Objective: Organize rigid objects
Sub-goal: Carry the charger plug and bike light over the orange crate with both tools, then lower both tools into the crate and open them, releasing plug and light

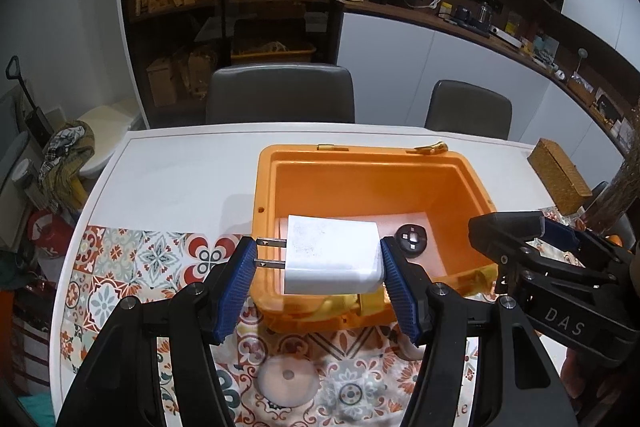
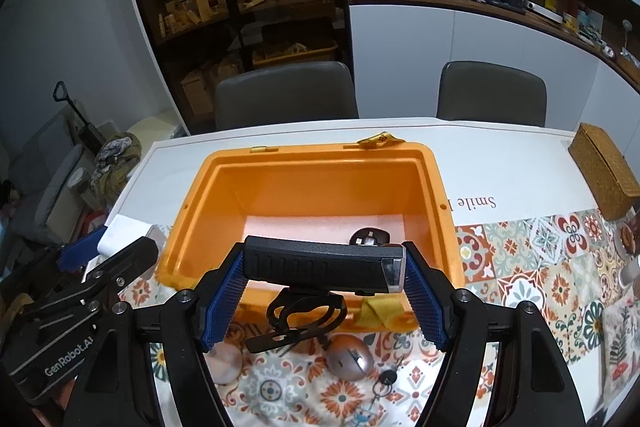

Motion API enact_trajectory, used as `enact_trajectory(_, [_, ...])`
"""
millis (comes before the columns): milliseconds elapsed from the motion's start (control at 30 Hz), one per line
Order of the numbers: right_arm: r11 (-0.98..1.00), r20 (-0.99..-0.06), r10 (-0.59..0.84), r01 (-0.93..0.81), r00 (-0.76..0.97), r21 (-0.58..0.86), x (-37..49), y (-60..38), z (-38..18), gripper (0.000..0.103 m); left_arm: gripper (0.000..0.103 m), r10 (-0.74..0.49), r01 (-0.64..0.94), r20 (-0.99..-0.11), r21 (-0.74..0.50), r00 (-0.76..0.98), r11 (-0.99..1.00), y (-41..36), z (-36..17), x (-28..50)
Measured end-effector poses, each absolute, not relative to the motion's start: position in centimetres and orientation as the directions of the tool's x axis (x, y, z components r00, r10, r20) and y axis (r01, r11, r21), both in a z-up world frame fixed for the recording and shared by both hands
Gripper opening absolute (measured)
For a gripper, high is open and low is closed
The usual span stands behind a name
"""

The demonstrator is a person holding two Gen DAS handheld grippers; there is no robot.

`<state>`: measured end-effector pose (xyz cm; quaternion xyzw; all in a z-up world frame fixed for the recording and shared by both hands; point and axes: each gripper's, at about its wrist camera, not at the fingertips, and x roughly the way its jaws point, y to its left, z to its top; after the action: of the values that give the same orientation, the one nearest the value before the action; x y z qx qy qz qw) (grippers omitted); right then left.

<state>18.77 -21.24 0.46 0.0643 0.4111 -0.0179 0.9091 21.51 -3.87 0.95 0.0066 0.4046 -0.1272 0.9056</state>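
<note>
An open orange plastic box [image 1: 472, 183] [image 2: 430, 187] stands on the table, with a pink foam floor and a black round plug piece [image 1: 411, 238] [image 2: 368, 237] inside. My left gripper [image 1: 318, 263] is shut on a white two-prong charger [image 1: 332, 259], held over the box's near left rim with its prongs pointing left. My right gripper [image 2: 324, 269] is shut on a black bike light [image 2: 320, 267] with a clear lens at its right end and a strap mount hanging below, held over the box's near rim. The right gripper also shows in the left wrist view [image 1: 532, 227], the left one in the right wrist view [image 2: 100, 247].
A patterned tile mat [image 1: 132, 259] [image 2: 540, 267] covers the table's near part. On it lie a white disc [image 1: 288, 379], a grey mouse [image 2: 352, 357], keys [image 2: 386, 379] and a pale round object [image 2: 226, 361]. A wicker box [image 2: 604, 175] stands at right. Two grey chairs [image 1: 280, 93] stand behind.
</note>
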Motion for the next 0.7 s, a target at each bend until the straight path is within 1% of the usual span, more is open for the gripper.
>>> enact_trajectory(300, [0.99,-0.798,0.001,0.113,0.602,0.087,21.9,-21.7,-1.0,0.074,0.062,-0.203,0.255,-0.769,-0.053,0.606,0.965,-4.7,-0.7,24.5])
enact_trajectory(500, [0.99,-0.825,-0.009,0.12,0.565,0.071,23.2,-21.4,-2.1,0.074,0.062,-0.195,0.258,-0.808,-0.056,0.555,0.965,-5.1,-2.1,26.2])
enact_trajectory(700, [0.989,-0.847,-0.013,0.133,0.532,0.069,24.1,-21.8,-3.2,0.074,0.062,-0.193,0.26,-0.826,-0.058,0.53,0.964,-5.3,-3.2,27.0])
